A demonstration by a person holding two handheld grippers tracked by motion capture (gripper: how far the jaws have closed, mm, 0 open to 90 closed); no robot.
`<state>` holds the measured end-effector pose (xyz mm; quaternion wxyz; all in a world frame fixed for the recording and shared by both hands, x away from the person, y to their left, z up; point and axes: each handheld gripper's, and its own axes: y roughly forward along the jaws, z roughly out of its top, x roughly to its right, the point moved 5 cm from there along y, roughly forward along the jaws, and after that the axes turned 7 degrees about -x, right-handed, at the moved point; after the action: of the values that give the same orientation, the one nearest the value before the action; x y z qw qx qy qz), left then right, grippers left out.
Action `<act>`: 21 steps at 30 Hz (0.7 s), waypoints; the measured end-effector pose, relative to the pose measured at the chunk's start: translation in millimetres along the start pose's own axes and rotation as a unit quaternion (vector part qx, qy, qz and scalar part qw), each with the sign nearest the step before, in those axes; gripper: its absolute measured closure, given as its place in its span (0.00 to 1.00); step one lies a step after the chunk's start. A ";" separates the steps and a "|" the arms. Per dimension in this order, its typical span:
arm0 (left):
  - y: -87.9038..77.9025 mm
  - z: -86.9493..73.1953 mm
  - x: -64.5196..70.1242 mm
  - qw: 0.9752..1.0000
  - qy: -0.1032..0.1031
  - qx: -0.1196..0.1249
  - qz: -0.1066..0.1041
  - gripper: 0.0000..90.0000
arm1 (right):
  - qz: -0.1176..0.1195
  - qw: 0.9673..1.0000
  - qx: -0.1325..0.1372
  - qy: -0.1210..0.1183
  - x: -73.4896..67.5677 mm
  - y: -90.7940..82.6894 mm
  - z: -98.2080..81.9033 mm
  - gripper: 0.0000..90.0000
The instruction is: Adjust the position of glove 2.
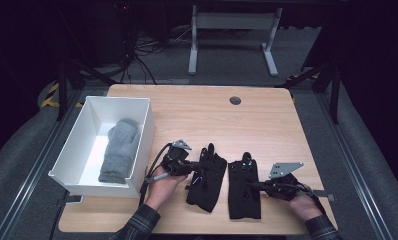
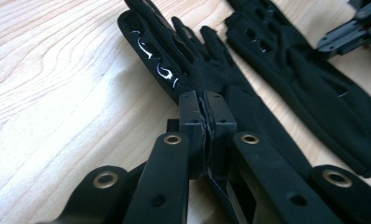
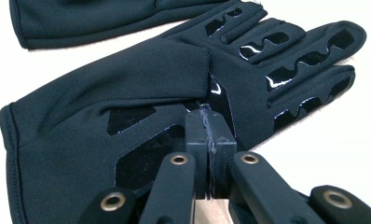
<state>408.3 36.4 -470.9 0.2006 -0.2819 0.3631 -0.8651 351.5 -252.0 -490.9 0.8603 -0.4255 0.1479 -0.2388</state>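
Lying beside black gloves: white bin holding grey mitten.

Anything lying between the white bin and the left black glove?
Just the left gripper and its hand, jaws shut on the left glove beside the bin, in the high view.

A dark lab: wooden desk, floor cables, rig rails.

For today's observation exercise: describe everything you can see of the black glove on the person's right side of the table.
The right-hand black glove lies flat on the wooden table, fingers pointing away from the person. It looks like thin stretch fabric with glossy, wavy grip strips on the fingers and shiny patches on the palm. The right gripper is shut on its side edge. It lies beside the other black glove.
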 end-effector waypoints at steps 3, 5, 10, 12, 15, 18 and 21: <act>-3.4 2.0 4.8 1.000 0.003 0.008 -0.012 0.98 | -0.002 1.000 -0.001 0.000 -0.3 0.8 1.1 1.00; -4.5 2.6 6.6 1.000 0.003 0.008 -0.015 0.98 | -0.001 1.000 -0.001 0.001 -0.5 1.1 1.6 1.00; -9.4 4.8 13.9 0.999 0.005 0.017 -0.035 0.98 | -0.003 1.000 -0.002 0.004 -0.1 2.1 2.9 1.00; -9.8 5.5 15.6 0.999 0.006 0.019 -0.041 0.98 | -0.003 1.000 -0.002 0.004 -0.1 2.6 3.4 1.00; -9.4 8.0 18.9 0.998 0.008 0.022 -0.051 0.98 | 0.000 1.000 0.000 0.002 -2.6 5.8 7.2 1.00; -10.0 11.1 21.2 0.998 0.013 0.023 -0.052 0.98 | 0.005 1.000 -0.001 -0.005 -6.3 10.1 12.3 1.00; -12.7 14.1 21.7 0.998 0.015 0.027 -0.053 0.98 | 0.007 1.000 -0.003 -0.007 -8.5 12.9 15.9 1.00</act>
<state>398.9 25.5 -445.9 0.1567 -0.2821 0.3272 -0.8881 355.3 -230.1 -491.4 0.8618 -0.4285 0.1453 -0.2294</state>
